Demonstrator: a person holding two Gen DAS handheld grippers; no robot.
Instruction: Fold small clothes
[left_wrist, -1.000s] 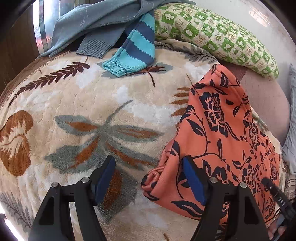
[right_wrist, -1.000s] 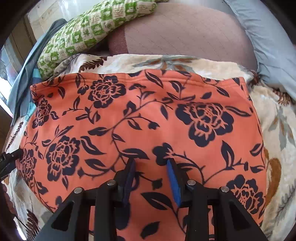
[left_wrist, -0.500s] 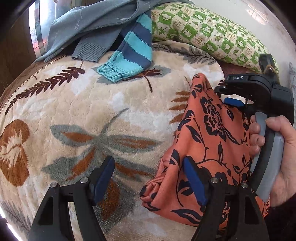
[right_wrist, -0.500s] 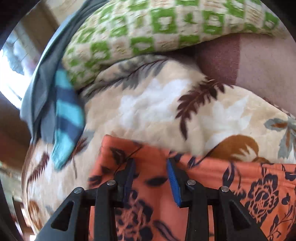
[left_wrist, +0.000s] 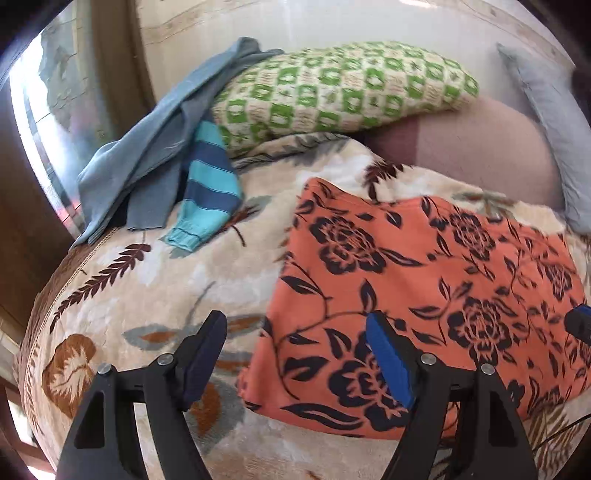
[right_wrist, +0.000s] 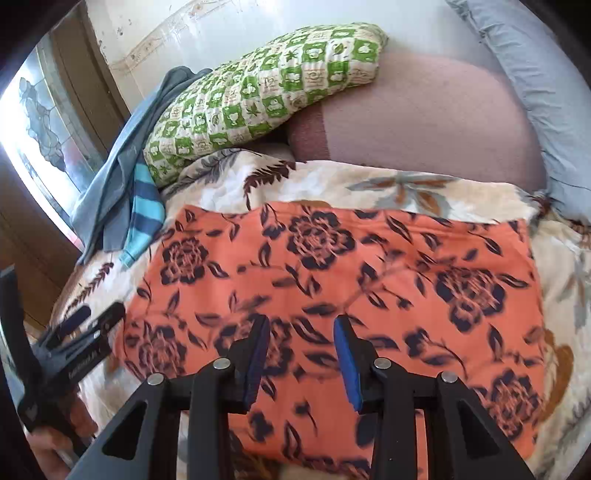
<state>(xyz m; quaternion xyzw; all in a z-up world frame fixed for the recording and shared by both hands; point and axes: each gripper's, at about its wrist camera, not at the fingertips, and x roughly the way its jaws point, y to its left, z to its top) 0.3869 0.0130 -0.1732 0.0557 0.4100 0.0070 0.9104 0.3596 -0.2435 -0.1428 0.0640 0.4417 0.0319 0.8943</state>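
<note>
**Orange floral garment, folded flat on bed: both claws clear**

Item: orange floral garment (right_wrist: 343, 280), laid as a flat, roughly rectangular panel on the leaf-patterned blanket (left_wrist: 147, 280) of the bed. Near edge rounded and doubled, reads as a fold line; far edge straight, just short of the mauve cushion (right_wrist: 424, 118).

Left claw (left_wrist: 295, 354): released, jaws wide, nothing between; hovers over the garment's left edge, one finger over blanket, one over cloth. Right claw (right_wrist: 301, 354): released, narrower gap, empty; hovers above the garment's near middle.

Step in hand, by judgement: between folds, one fold laid and hands off. Next move likely calls for pinching one short side at both corners and carrying it across to halve the panel.

Edges and room: open blanket to the garment's left, enough for a sideways fold. Striped teal sleeve (left_wrist: 207, 195) and grey-blue garment (left_wrist: 147, 147) lie apart at far left. Green patterned pillow (left_wrist: 340, 88) well behind.
</note>
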